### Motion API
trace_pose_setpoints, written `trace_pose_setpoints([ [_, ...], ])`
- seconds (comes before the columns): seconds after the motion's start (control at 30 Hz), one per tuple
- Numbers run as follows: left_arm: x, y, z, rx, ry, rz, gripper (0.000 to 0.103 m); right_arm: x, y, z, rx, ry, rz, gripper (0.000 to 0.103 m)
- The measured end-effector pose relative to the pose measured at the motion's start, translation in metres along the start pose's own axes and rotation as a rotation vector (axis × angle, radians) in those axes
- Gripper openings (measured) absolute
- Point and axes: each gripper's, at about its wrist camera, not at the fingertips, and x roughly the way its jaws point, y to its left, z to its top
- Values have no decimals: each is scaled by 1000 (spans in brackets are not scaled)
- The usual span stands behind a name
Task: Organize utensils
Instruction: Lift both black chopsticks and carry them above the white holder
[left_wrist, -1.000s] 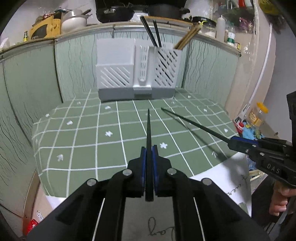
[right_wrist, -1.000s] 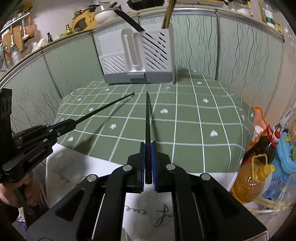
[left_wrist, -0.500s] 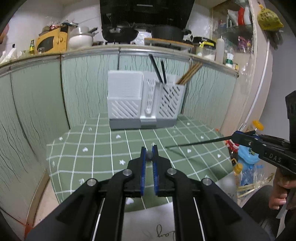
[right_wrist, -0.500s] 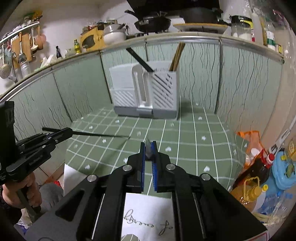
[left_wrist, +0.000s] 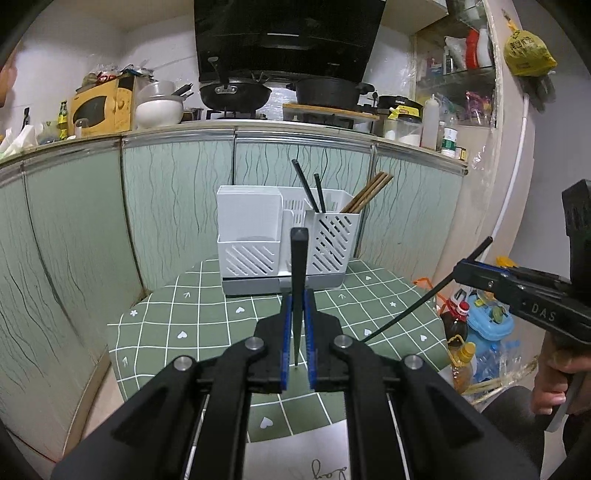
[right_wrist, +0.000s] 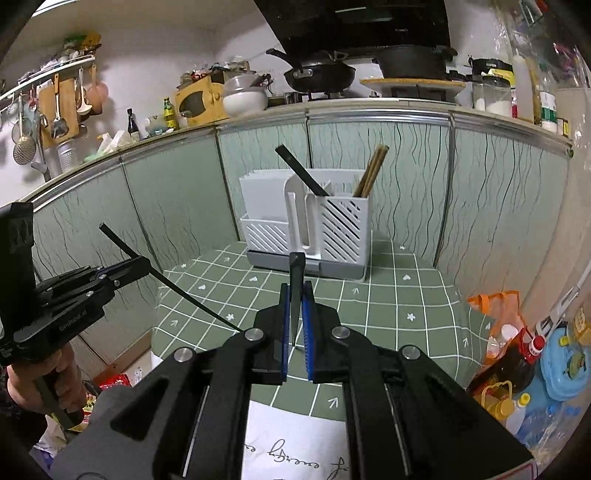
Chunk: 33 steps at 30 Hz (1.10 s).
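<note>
The left gripper (left_wrist: 296, 328) is clenched on a black chopstick (left_wrist: 298, 284) that stands nearly upright between its blue pads, and only the right wrist view shows that stick side-on (right_wrist: 173, 282), slanting down toward the tabletop's (right_wrist: 388, 299) left edge. At the tabletop's far edge the white utensil holder (left_wrist: 288, 240) keeps two black chopsticks (left_wrist: 308, 190) and some wooden chopsticks (left_wrist: 369, 192) in its right compartments, partly hidden by the gripped sticks. The right gripper (right_wrist: 296, 317) likewise grasps a black chopstick (right_wrist: 296, 291), whose tip, possibly off the cloth, shows only in the left wrist view (left_wrist: 428, 295); cooking-oil bottles (right_wrist: 498, 402) stand beyond the right edge.
</note>
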Motion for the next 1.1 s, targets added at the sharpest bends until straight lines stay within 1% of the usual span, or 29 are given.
trace_pose_setpoints([
  [0.4,-7,-1,7,9,5,-16,6,-11,8,11,-27,-11,5,6],
  [0.57,-5,-1,18,12,8,-19,6,-12,7,21,-37,-9,-1,6],
  [0.77,1,-2,44,21,14,-30,6,-20,2,46,-42,-28,-1,6],
  [0.97,7,-13,73,68,2,-52,6,-30,-7,82,-47,-47,9,6],
  [1.1,12,-18,96,70,-11,-62,6,-31,-14,109,-50,-57,7,6],
])
